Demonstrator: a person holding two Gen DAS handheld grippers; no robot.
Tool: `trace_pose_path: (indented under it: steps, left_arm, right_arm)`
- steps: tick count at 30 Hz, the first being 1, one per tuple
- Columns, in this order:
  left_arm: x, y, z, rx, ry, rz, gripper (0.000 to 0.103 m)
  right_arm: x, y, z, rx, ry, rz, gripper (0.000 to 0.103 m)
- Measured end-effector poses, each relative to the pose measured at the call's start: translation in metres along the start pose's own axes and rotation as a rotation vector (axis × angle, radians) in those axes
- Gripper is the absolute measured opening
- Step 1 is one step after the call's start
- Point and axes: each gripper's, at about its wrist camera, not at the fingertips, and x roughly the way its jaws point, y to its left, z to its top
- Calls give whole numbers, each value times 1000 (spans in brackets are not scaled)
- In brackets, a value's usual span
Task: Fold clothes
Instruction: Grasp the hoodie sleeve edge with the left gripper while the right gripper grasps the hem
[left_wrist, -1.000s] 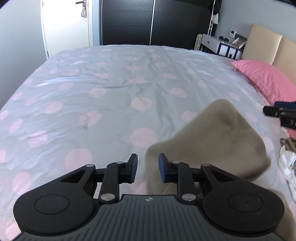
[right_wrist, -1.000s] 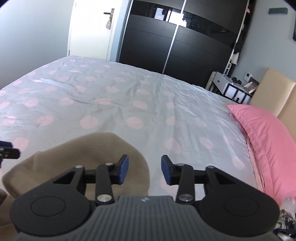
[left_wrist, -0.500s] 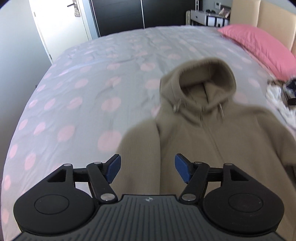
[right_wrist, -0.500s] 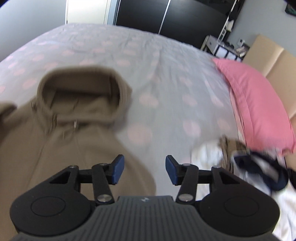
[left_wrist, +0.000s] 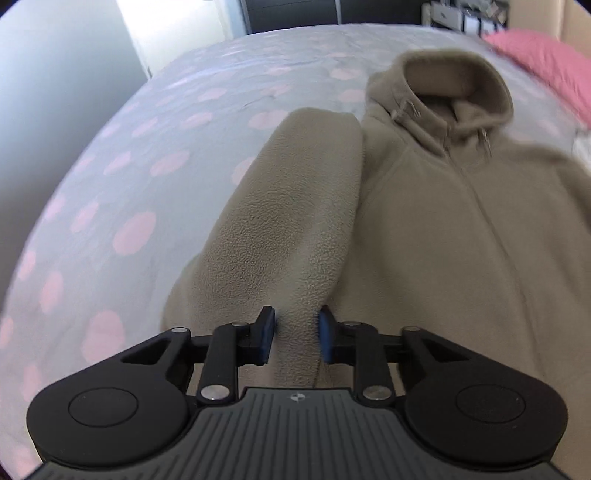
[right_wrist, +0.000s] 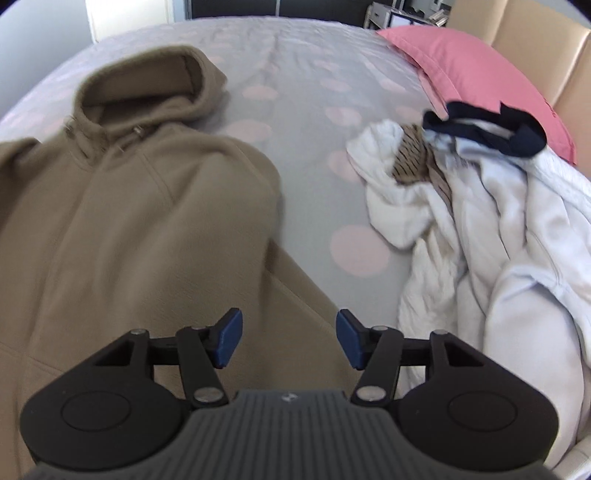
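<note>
A beige fleece hoodie (left_wrist: 443, 229) lies face up on the bed, hood toward the far end; it also shows in the right wrist view (right_wrist: 122, 221). Its left sleeve (left_wrist: 280, 221) lies alongside the body. My left gripper (left_wrist: 293, 338) is closed on the lower end of this sleeve, with fleece pinched between the blue pads. My right gripper (right_wrist: 288, 339) is open and empty, low over the hoodie's right sleeve (right_wrist: 280, 306).
The bed has a grey cover with pink dots (left_wrist: 133, 177). A pile of white, striped and navy clothes (right_wrist: 480, 206) lies right of the hoodie. A pink pillow (right_wrist: 480, 70) and beige headboard (right_wrist: 535, 44) are at the far right.
Both grippers have tilted down and dropped close to the hoodie. My left gripper has narrowed from wide open onto the left sleeve. My right gripper has opened wider.
</note>
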Motion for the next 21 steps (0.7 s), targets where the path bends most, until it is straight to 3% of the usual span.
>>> trace_pose_path:
  steps: [1,9,13,18,21]
  left_arm:
    - [-3,4,2,-5,-7,8,7]
    - [-40,69,37,-116,-70,45,4]
    - [-53,111,64,-162,-121,127,4]
    - [-31,151,92,-203,-96,215,5]
    - [-4,153,100,-197,-57,255,4]
  right_arm:
    - [5,-3,-1,1,6,-6,59]
    - [43,-32,8,78,37,-35,59]
    - [63,-40,13,74,64,-19,59]
    - [86,-50,19,93,93,9,59]
    - [96,-54,23,97,95,31,59]
